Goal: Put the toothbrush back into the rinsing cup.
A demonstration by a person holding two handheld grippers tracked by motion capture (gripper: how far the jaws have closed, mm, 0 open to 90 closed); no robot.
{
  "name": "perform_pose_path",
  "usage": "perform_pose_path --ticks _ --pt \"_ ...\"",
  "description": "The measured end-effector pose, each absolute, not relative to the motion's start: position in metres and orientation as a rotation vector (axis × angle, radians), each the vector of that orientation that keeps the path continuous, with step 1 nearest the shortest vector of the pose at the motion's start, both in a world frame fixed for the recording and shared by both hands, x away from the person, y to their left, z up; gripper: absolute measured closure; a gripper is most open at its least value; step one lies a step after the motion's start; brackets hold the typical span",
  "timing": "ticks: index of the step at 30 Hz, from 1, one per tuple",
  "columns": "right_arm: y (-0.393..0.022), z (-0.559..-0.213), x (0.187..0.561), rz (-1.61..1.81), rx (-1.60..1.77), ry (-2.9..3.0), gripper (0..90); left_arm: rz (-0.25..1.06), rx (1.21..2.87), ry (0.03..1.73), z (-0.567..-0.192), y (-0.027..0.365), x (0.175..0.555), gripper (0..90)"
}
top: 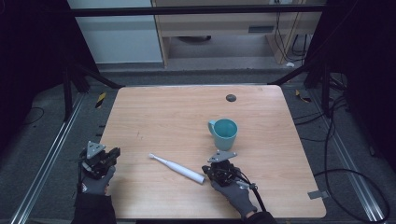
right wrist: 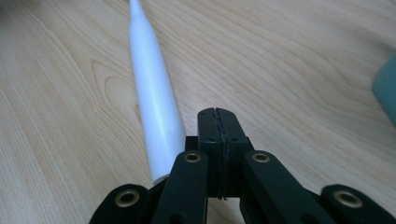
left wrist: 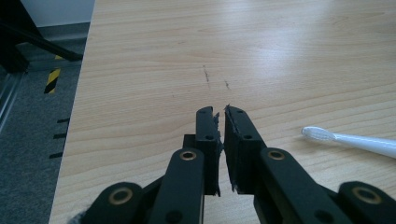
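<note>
A white electric toothbrush (top: 177,169) lies flat on the wooden table (top: 154,116), brush head to the left. My right gripper (top: 208,171) rests just right of the handle's thick end, jaws shut with nothing between them; in the right gripper view the toothbrush (right wrist: 154,93) runs along the left side of the right gripper (right wrist: 217,112). My left gripper (top: 113,152) hovers at the table's left edge. In the left gripper view, the left gripper (left wrist: 222,111) shows a thin slit between its pads and holds nothing. The toothbrush head (left wrist: 320,134) lies off to its right.
A teal mug (top: 224,133) stands upright just beyond my right gripper, handle to the left; its edge (right wrist: 386,88) shows at the right of the right gripper view. A small dark disc (top: 230,97) sits near the table's far edge. Cables lie on the floor at right.
</note>
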State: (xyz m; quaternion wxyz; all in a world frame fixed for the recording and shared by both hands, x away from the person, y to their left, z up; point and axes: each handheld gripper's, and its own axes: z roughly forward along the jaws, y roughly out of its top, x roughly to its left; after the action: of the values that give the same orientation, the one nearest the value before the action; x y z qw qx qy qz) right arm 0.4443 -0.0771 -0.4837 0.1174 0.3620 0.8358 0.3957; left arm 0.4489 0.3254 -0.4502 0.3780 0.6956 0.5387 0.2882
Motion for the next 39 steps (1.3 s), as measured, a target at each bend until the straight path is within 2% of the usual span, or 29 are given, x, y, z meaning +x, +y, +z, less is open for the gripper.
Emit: perform_pose_path --ticks 11,25,30,32,33,34,36,39 --pt "-0.074 -0.487 0.442 1.146 1.043 2.472 89.9 0.732 1.775 1.386 -0.45 0.326 0.449 89.1" --pt "-0.072 -0.487 0.44 1.136 1.036 2.478 88.0 0.729 1.778 1.392 -0.45 0.327 0.449 89.6" --pt "-0.077 -0.476 0.44 1.186 1.032 2.437 80.5 0.729 1.77 1.397 -0.451 0.328 0.449 88.6" --pt "-0.079 -0.47 0.439 1.21 1.027 2.423 74.3 0.728 1.769 1.398 -0.451 0.328 0.449 87.3" --pt "-0.079 -0.465 0.438 1.238 1.023 2.411 66.4 0.729 1.768 1.398 -0.451 0.328 0.449 86.0" --pt "-0.079 -0.465 0.438 1.238 1.023 2.411 66.4 0.729 1.766 1.398 -0.451 0.328 0.449 86.0" --pt "-0.078 -0.463 0.438 1.264 1.025 2.4 59.6 0.729 1.763 1.398 -0.451 0.328 0.449 84.7" --pt "-0.071 -0.466 0.437 1.276 1.029 2.406 54.2 0.722 1.766 1.399 -0.451 0.328 0.45 83.3"
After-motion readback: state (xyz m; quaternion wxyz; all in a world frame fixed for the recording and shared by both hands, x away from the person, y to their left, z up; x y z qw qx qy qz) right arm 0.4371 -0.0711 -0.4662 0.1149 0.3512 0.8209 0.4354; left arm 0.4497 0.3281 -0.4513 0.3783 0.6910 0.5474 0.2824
